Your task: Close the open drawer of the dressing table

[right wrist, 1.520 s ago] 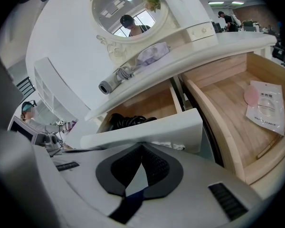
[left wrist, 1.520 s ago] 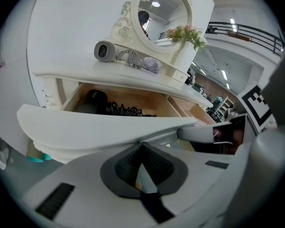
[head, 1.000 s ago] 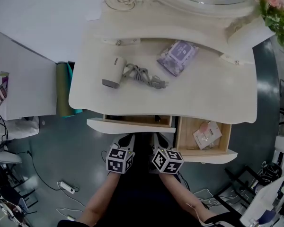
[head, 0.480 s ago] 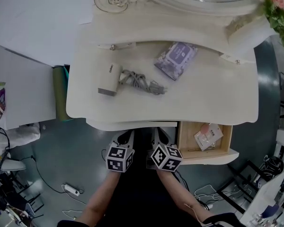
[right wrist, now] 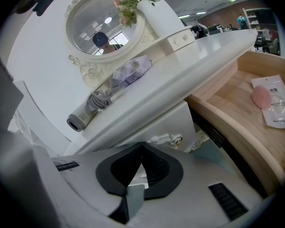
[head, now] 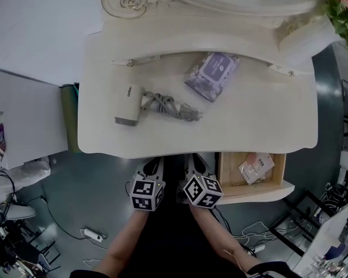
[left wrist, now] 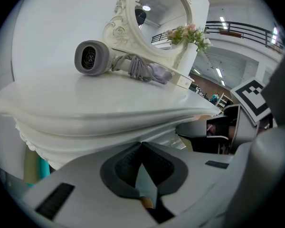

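Note:
The cream dressing table (head: 261, 114) fills the upper head view. Its middle drawer sits flush under the top; the drawer's front with an ornate handle (right wrist: 167, 139) shows in the right gripper view. The right drawer (head: 226, 172) stands pulled out, a light wooden box (right wrist: 237, 122) with a flat packet (head: 255, 167) inside. My left gripper (head: 154, 168) and right gripper (head: 194, 165) sit side by side at the table's front edge, both shut and holding nothing. The left gripper (left wrist: 141, 145) lies close under the moulded table edge (left wrist: 85, 122). The right gripper (right wrist: 142, 146) points at the closed drawer's front.
On the tabletop lie a white hair dryer (head: 127, 105) with its coiled cord (head: 169, 106) and a purple wipes pack (head: 212, 74). A round mirror (right wrist: 102, 25) and flowers (head: 342, 4) stand at the back. Cables and a power strip (head: 93, 234) lie on the floor.
The middle drawer has slid in under the tabletop until flush. Both grippers moved forward with it. The right drawer stays pulled out.

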